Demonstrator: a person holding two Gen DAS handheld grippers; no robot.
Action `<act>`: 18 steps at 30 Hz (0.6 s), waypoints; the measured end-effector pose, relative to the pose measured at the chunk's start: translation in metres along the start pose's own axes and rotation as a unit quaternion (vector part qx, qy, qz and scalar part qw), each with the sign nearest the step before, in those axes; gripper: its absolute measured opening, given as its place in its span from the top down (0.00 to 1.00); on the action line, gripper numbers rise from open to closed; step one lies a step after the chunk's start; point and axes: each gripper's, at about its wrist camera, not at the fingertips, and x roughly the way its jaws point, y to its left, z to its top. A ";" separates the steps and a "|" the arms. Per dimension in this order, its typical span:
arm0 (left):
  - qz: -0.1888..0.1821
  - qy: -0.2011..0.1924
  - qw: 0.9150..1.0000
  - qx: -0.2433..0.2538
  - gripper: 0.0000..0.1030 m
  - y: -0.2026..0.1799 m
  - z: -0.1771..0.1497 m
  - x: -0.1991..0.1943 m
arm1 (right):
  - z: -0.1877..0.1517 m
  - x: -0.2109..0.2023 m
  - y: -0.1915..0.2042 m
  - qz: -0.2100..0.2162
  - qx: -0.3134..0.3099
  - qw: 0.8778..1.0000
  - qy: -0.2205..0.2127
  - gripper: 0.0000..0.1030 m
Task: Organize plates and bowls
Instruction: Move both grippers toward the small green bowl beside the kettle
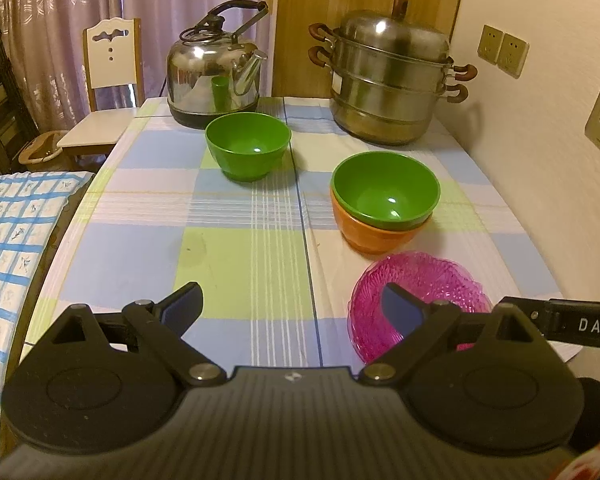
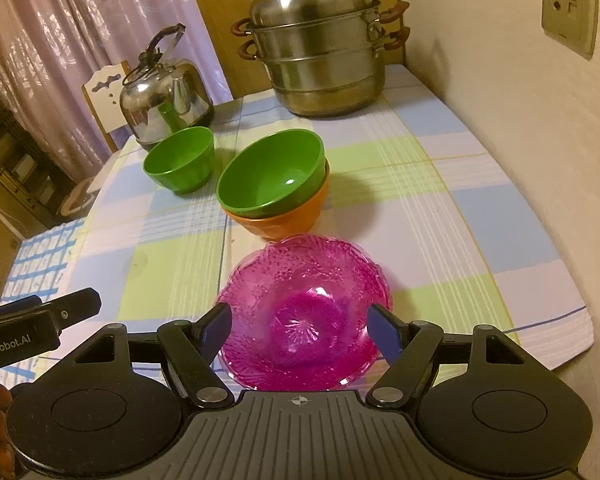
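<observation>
left gripper (image 1: pixel 292 300): jaws wide apart, holding nothing, above the checked counter (image 1: pixel 236 248) | right gripper (image 2: pixel 300 322): jaws spread, flanking the pink glass bowl (image 2: pixel 304 308) at near edge, grip not closed | green bowl (image 2: pixel 274 174) nested in orange bowl (image 2: pixel 284 216) just behind | 1 lone green bowl (image 1: pixel 247 145) near kettle (image 1: pixel 216 68)

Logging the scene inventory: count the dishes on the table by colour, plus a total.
Green bowls: 2, one standing alone, one nested in the orange bowl
Orange bowls: 1
Pink glass dishes: 1
Total: 4
The kettle and steamer pot are not counted.
</observation>
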 end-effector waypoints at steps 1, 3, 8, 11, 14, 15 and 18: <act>-0.001 -0.001 1.000 -0.002 0.08 0.002 0.001 0.000 | 0.000 0.000 0.001 -0.001 -0.001 1.000 0.000 0.28; -0.004 -0.001 1.000 -0.007 0.08 0.006 0.003 0.001 | 0.001 0.001 0.002 0.001 -0.001 1.000 0.001 0.28; -0.018 0.000 0.999 -0.037 0.08 0.022 0.014 0.008 | 0.008 0.006 0.010 0.012 -0.002 1.000 0.004 0.28; -0.014 -0.002 0.999 -0.042 0.08 0.033 0.024 0.013 | 0.016 0.012 0.017 0.023 -0.001 1.000 0.007 0.28; -0.008 -0.006 0.998 -0.055 0.08 0.049 0.037 0.022 | 0.028 0.020 0.028 0.039 0.001 0.999 0.008 0.28; -0.004 -0.008 0.998 -0.058 0.08 0.055 0.042 0.025 | 0.033 0.024 0.033 0.046 -0.001 0.999 0.008 0.28; 0.005 -0.008 0.998 -0.060 0.08 0.071 0.058 0.040 | 0.051 0.037 0.049 0.061 -0.008 0.998 0.005 0.28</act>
